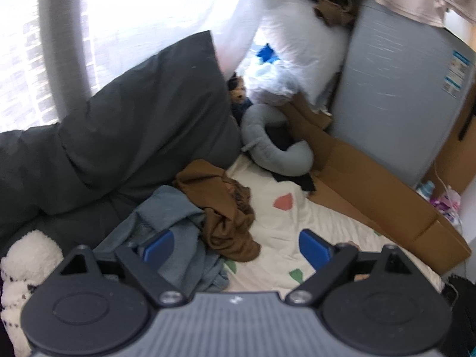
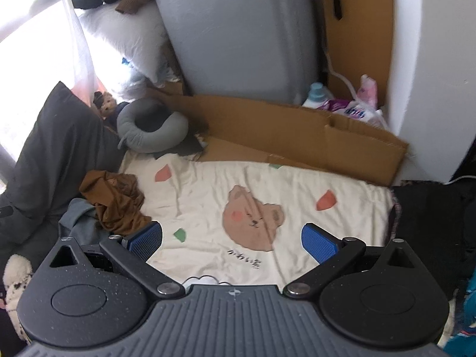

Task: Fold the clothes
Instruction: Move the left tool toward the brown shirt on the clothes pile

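Note:
A crumpled brown garment [image 1: 221,208] [image 2: 116,199] lies on the cream bear-print sheet [image 1: 312,223] [image 2: 226,184], partly over a rumpled grey-blue garment [image 1: 166,232] [image 2: 76,217]. My left gripper [image 1: 236,248] hovers open above the edge of this pile, its left pad over the grey-blue cloth and its right pad over the sheet. My right gripper [image 2: 232,242] is open above the bear picture, just right of the pile, with nothing between its pads.
A dark grey pillow [image 1: 134,113] [image 2: 59,148] lies left of the pile. A grey neck pillow [image 1: 267,139] [image 2: 151,128], flattened cardboard [image 1: 372,184] [image 2: 297,131] and a grey upright panel [image 2: 238,35] line the far side. A white fluffy toy [image 1: 26,267] sits near left.

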`<act>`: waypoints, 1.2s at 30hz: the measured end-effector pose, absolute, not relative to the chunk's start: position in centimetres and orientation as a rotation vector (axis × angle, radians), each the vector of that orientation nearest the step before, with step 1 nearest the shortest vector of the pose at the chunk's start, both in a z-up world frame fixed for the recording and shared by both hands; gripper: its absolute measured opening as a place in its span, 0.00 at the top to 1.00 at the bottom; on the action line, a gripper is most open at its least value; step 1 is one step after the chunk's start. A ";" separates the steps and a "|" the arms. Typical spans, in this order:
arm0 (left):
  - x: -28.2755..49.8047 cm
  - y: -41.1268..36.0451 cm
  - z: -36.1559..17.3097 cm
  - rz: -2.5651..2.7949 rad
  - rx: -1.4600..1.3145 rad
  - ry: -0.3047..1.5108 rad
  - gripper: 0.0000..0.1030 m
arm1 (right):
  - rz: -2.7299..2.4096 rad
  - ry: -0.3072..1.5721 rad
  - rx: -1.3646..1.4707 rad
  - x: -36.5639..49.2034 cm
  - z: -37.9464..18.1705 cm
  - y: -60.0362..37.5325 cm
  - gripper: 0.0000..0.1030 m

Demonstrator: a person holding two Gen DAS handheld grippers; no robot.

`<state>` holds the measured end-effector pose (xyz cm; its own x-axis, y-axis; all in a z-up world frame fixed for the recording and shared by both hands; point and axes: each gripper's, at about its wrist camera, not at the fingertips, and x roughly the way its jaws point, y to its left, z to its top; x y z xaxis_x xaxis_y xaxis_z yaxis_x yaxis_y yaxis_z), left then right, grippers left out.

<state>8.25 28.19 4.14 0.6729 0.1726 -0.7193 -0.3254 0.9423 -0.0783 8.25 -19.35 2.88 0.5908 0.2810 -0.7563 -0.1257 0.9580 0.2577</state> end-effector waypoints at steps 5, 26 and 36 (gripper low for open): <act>9.2 30.4 2.7 0.298 -0.237 0.788 0.18 | 0.274 0.915 0.161 10.4 1.7 -18.6 0.00; 16.3 30.2 -5.4 0.348 -0.187 0.814 0.07 | 0.513 0.963 0.054 16.6 -6.4 -14.7 0.00; 20.6 30.0 -14.5 0.307 -0.105 0.906 0.08 | 0.560 0.904 0.098 19.9 -14.3 -14.1 0.00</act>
